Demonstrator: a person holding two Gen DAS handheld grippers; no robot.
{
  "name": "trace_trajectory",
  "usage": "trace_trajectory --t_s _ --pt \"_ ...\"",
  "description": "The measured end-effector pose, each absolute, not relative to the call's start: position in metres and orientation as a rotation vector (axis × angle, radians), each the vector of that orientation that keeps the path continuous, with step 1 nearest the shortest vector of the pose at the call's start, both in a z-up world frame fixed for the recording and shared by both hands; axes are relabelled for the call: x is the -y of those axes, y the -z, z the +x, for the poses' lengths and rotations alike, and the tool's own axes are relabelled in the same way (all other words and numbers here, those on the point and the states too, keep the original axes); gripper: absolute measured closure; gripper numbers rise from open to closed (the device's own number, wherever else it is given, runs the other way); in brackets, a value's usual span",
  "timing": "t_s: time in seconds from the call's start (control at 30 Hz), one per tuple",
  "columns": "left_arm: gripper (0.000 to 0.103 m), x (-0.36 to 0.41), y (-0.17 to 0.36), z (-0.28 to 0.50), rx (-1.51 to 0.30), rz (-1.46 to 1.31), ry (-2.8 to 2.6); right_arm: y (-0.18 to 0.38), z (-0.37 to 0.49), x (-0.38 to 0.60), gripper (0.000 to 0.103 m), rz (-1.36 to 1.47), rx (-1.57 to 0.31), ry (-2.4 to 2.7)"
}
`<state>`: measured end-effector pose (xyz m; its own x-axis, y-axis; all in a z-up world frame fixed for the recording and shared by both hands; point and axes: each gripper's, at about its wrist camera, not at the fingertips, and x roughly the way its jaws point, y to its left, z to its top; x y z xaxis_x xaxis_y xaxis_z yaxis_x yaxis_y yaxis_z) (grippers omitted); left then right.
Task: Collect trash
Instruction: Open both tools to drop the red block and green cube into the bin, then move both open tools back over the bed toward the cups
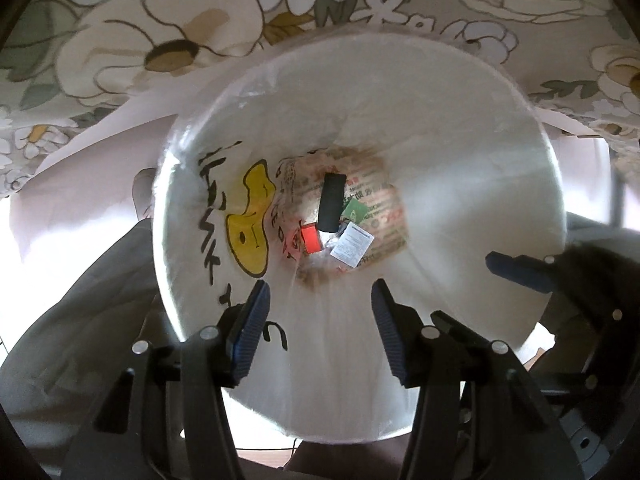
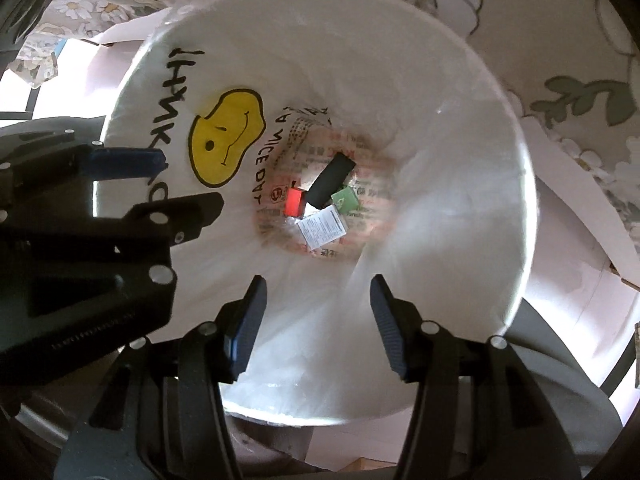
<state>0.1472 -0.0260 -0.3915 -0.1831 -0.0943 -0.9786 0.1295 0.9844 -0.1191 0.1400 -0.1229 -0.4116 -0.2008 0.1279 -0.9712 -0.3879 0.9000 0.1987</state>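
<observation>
Both of your grippers hang over the white bag-lined bin [image 1: 460, 168], empty. Your left gripper [image 1: 320, 320] stands partly open, as does your right gripper [image 2: 318, 320]. Four small scraps [image 2: 320, 200] lie at the bottom. Expect thin, soft, slippery film; pinch the rim [image 2: 524, 216], not the wall.

On the white plastic bin liner [image 2: 440, 128] we read "A NICE DAY" beside a yellow smiley face [image 2: 226, 138]; the smaller print is illegible.
</observation>
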Motion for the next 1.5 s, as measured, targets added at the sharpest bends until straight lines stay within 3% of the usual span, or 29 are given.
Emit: trace_trajectory --t_s 0.33,0.63,1.13,1.27,1.5 --pt "0.047 0.017 0.326 0.139 -1.607 0.071 0.216 0.355 0.128 0.130 0.048 -0.268 -1.607 -0.501" --pt "0.038 0.014 0.243 0.135 -1.428 0.111 0.232 0.297 0.127 0.142 0.048 -0.275 -1.520 -0.495" --pt "0.026 0.021 0.102 0.160 -1.148 0.190 0.246 0.137 0.158 0.158 0.048 -0.320 -1.219 -0.470" --pt "0.022 0.021 0.068 0.171 -1.079 0.199 0.237 0.085 0.173 0.166 0.038 -0.320 -1.119 -0.438" --pt "0.018 0.019 0.024 0.199 -0.991 0.188 0.221 0.016 0.209 0.180 0.034 -0.275 -1.027 -0.386"
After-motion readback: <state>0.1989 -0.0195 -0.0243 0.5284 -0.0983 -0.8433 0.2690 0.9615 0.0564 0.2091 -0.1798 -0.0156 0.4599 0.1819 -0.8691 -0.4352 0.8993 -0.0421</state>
